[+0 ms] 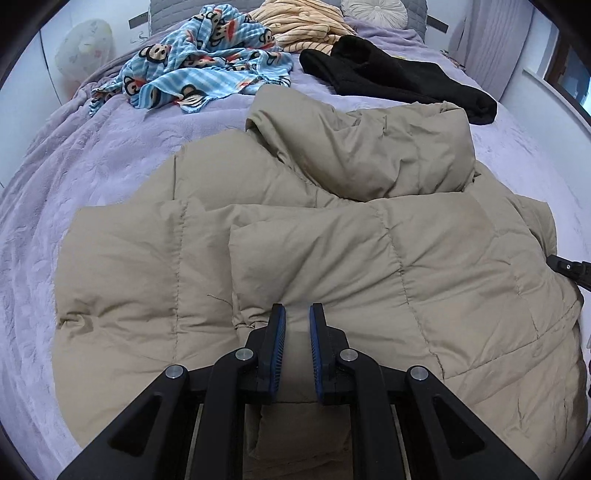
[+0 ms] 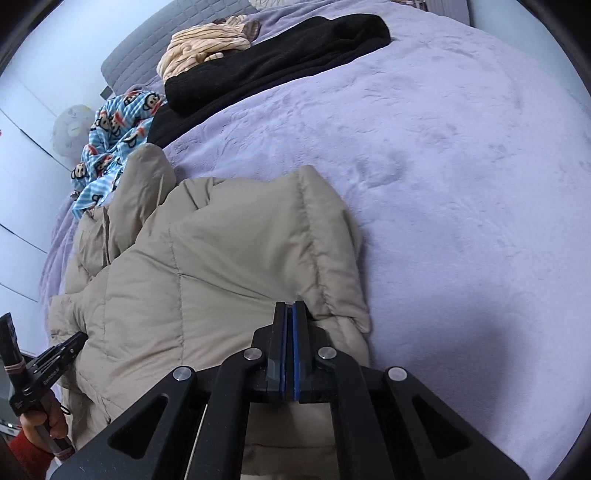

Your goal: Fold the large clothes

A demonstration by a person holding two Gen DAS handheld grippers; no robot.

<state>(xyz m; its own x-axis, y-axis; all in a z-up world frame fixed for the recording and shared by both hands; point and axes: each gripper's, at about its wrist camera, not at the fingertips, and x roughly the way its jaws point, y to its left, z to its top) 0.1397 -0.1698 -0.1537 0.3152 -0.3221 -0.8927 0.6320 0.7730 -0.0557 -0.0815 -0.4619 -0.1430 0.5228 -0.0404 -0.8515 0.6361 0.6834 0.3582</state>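
A beige puffer jacket [image 1: 332, 240] lies partly folded on the lavender bedspread [image 1: 92, 166], one padded part laid back over its upper half. My left gripper [image 1: 297, 319] hovers at the jacket's near edge, shut on a fold of the beige fabric that runs up between its blue pads. In the right wrist view the jacket [image 2: 221, 266] fills the lower left. My right gripper [image 2: 294, 306] is shut, pads pressed together over the jacket's right edge, with nothing visible between them. The left gripper [image 2: 74, 343] also shows there, held by a hand with a red sleeve [image 2: 26, 446].
Toward the head of the bed lie a blue monkey-print blanket [image 1: 199, 70], a yellow striped garment [image 1: 303, 22] and a black garment [image 1: 399, 77]. A round pillow [image 1: 373, 11] sits at the headboard. Bare bedspread [image 2: 443, 184] stretches to the jacket's right.
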